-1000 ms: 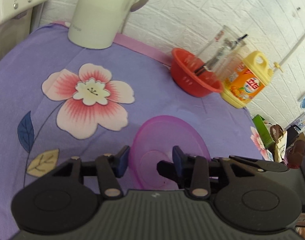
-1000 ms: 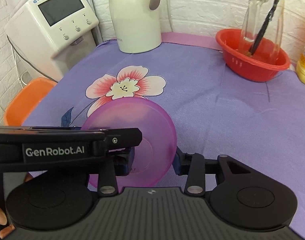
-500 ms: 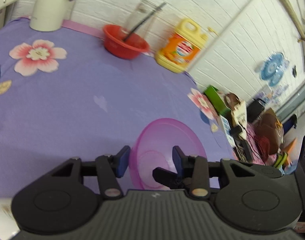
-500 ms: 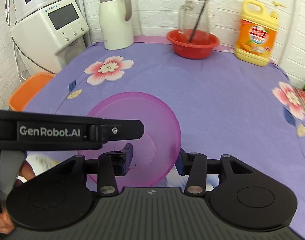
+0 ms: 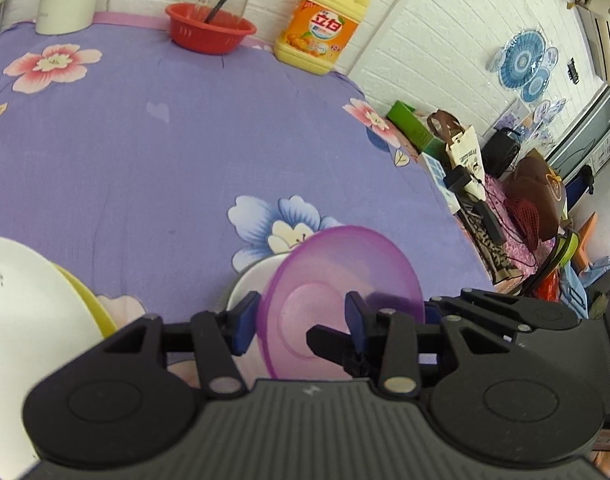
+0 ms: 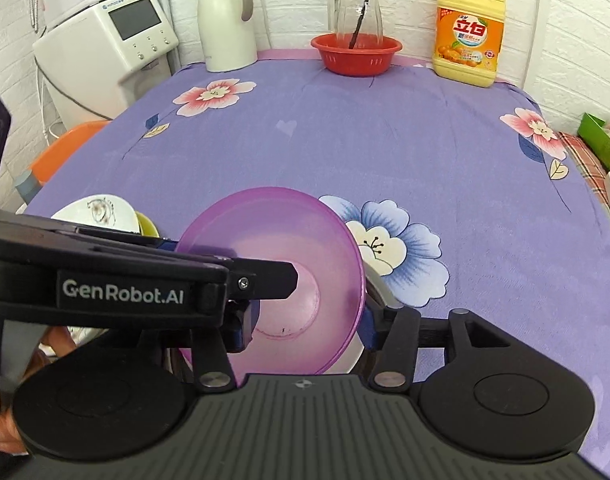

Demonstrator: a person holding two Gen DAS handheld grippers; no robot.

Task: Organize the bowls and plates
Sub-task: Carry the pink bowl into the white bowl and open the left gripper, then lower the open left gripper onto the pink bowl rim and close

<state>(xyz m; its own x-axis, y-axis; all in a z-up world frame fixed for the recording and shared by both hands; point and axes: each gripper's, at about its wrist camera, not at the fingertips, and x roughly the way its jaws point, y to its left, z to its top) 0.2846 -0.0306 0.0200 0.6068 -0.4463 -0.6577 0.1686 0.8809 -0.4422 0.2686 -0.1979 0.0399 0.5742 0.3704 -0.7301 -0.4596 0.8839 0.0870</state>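
Both grippers on purple bowl (image 5: 341,280): left gripper (image 5: 301,322) and right gripper (image 6: 309,320) pinching opposite rims; white bowl (image 5: 251,284) directly beneath, toward 12 o'clock.

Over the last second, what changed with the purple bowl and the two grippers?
The purple bowl was carried from beside the pink flower at the table's far end back to the near edge, and now hangs over a white bowl next to the stacked white plate. Both the left gripper and the right gripper kept their places at the bowl's rim. The red basket stayed put.
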